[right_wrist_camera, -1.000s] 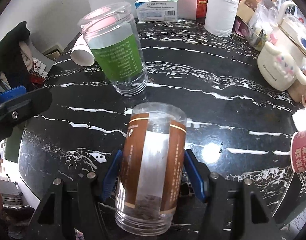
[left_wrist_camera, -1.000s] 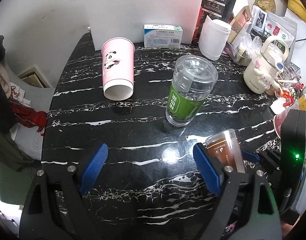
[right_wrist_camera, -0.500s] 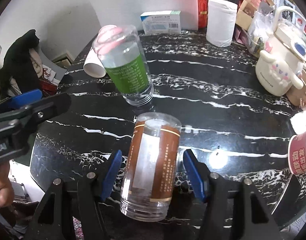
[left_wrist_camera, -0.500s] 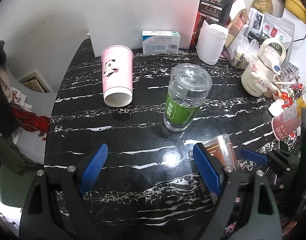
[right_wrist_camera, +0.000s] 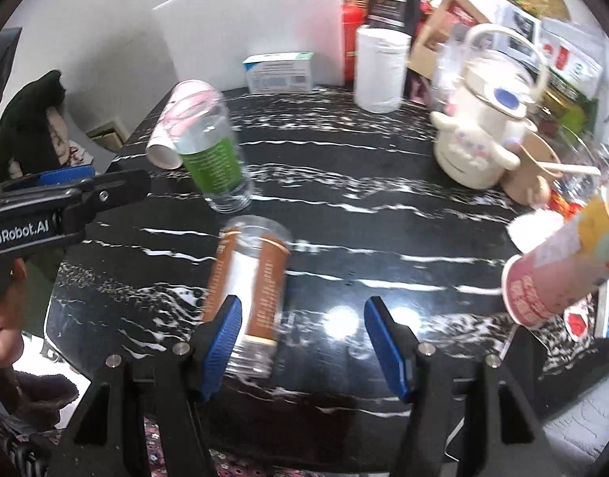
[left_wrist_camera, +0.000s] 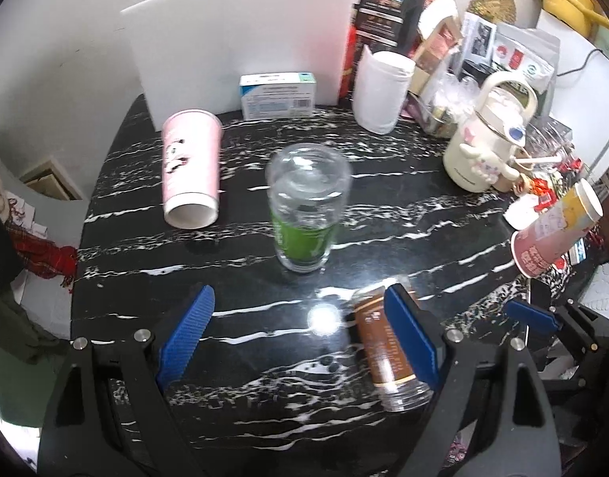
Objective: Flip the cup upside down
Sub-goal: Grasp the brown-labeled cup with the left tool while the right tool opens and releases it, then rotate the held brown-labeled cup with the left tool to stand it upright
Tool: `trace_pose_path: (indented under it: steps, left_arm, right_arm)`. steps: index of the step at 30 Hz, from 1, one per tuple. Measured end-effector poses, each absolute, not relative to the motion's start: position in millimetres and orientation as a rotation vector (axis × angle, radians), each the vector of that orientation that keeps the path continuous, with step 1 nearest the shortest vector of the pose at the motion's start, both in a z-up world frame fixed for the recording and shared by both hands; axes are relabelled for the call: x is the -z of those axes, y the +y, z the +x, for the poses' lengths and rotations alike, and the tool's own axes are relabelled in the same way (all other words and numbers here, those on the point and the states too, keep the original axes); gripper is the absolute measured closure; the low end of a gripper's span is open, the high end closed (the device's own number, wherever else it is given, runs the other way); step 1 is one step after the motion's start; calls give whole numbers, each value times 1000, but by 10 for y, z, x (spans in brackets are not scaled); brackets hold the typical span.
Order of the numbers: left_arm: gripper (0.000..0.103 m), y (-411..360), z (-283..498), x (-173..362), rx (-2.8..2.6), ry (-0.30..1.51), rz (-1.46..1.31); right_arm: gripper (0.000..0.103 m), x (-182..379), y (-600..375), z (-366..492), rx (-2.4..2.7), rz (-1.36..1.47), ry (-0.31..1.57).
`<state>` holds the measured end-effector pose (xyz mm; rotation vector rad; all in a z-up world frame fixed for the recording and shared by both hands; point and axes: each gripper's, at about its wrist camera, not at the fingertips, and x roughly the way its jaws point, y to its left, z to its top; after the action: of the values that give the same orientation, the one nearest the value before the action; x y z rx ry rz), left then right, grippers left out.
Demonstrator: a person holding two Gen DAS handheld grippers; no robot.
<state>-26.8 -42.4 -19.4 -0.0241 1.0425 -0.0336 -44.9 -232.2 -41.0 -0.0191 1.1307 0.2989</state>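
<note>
A clear cup with a brown label [right_wrist_camera: 248, 290] stands upside down on the black marble table [right_wrist_camera: 384, 214], base up; it also shows in the left wrist view [left_wrist_camera: 386, 342]. My right gripper [right_wrist_camera: 300, 342] is open and empty, its left finger beside the cup. My left gripper [left_wrist_camera: 300, 338] is open and empty above the table's front. A clear cup with a green label [left_wrist_camera: 306, 218] stands upside down behind it. A pink panda paper cup [left_wrist_camera: 191, 167] stands upside down at the left.
A white kettle [left_wrist_camera: 487, 147], a white roll [left_wrist_camera: 382, 91], a blue-white box [left_wrist_camera: 278, 95] and a white board [left_wrist_camera: 240, 35] stand at the back. Stacked paper cups [right_wrist_camera: 563, 270] lean at the right edge. Packets crowd the back right.
My right gripper has opened and let go of the brown-label cup, then shifted right. Both grippers have pulled back and up from the table.
</note>
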Motion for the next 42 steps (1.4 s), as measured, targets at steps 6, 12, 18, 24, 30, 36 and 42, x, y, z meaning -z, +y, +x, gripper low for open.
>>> trace_pose_path:
  steps: [6, 12, 18, 24, 30, 36, 42]
  left_arm:
    - [16, -699, -248, 272, 64, 1062, -28]
    - [16, -933, -210, 464, 74, 1116, -27]
    - [16, -1119, -166, 706, 81, 1181, -27]
    - [16, -1192, -117, 909, 48, 1232, -18]
    - [16, -1207, -33, 1072, 14, 1275, -15]
    - [16, -1227, 54, 1191, 17, 1321, -22]
    - [16, -1270, 133, 1286, 44, 1368, -30]
  right_arm:
    - [39, 478, -2542, -454, -256, -7, 1152]
    - [39, 601, -2681, -426, -247, 8, 1178]
    - [39, 753, -2785, -373, -246, 32, 1209]
    - [39, 891, -2853, -311, -260, 62, 1239]
    - [39, 972, -2895, -249, -267, 76, 1251]
    - [39, 1053, -2922, -200, -272, 94, 1266]
    - [39, 1118, -2938, -144, -268, 112, 1281]
